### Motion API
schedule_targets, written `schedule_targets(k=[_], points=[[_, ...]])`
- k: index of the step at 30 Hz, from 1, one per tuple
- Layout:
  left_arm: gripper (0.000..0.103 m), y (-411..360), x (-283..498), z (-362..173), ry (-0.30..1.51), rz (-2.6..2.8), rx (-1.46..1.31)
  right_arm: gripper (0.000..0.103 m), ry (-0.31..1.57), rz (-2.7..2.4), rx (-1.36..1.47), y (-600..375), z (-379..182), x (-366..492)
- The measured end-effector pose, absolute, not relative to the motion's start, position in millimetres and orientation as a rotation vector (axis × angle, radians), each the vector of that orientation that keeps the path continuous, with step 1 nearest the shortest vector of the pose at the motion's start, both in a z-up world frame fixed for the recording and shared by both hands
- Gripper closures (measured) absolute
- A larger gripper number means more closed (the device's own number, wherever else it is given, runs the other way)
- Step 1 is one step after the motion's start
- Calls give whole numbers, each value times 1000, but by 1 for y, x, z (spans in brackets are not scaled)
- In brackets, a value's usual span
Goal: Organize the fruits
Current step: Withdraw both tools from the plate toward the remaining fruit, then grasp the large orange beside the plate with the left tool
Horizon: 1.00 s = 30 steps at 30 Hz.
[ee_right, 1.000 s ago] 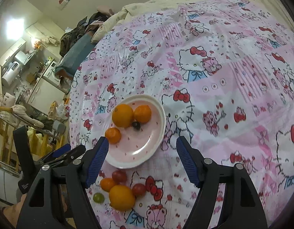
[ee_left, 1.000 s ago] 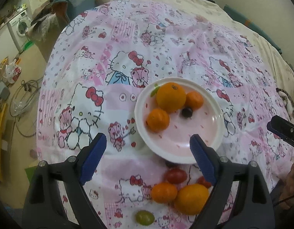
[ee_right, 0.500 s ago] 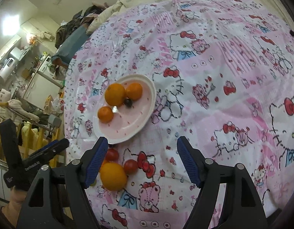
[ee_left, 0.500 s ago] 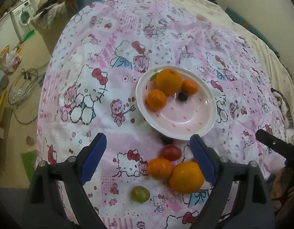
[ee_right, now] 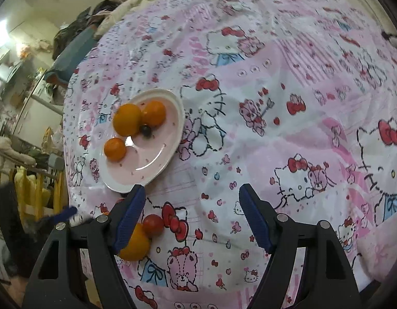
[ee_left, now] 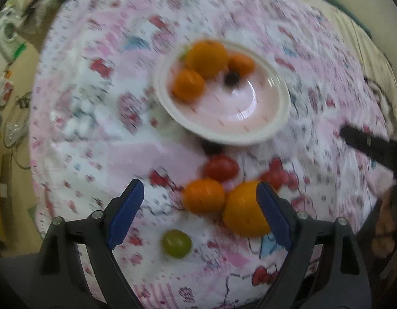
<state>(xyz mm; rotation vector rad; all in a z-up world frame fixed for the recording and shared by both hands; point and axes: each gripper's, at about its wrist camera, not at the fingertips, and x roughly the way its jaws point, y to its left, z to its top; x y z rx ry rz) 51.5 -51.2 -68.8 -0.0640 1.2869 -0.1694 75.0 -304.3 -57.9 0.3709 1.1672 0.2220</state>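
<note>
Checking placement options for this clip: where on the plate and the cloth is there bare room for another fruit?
The plate is free across its near half; three oranges and a dark berry crowd its far side. The cloth right of the plate is bare. Just below the plate it is crowded: tomato, small orange, large orange, green grape.

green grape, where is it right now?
Left wrist view: the green grape lies on the bedsheet, off the plate, low in frame, below the small orange.
</note>
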Motion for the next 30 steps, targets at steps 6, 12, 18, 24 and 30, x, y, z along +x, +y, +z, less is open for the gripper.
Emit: schedule_targets(k=[6, 12, 18, 24, 30], points=[[16, -93, 41, -84, 1341, -277, 48, 25, 1187, 198, 391, -308, -62, 77], [15, -123, 38, -88, 1309, -289, 258, 25, 1178, 197, 373, -310, -59, 73], [15, -142, 32, -79, 1231, -334, 432, 25, 1180, 184, 408, -318, -59, 72], [15, -146, 36, -91, 1267, -393, 493, 25, 1173, 210, 502, -327, -57, 73], [43, -149, 36, -104, 1263, -418, 539, 25, 1176, 206, 518, -329, -57, 74]])
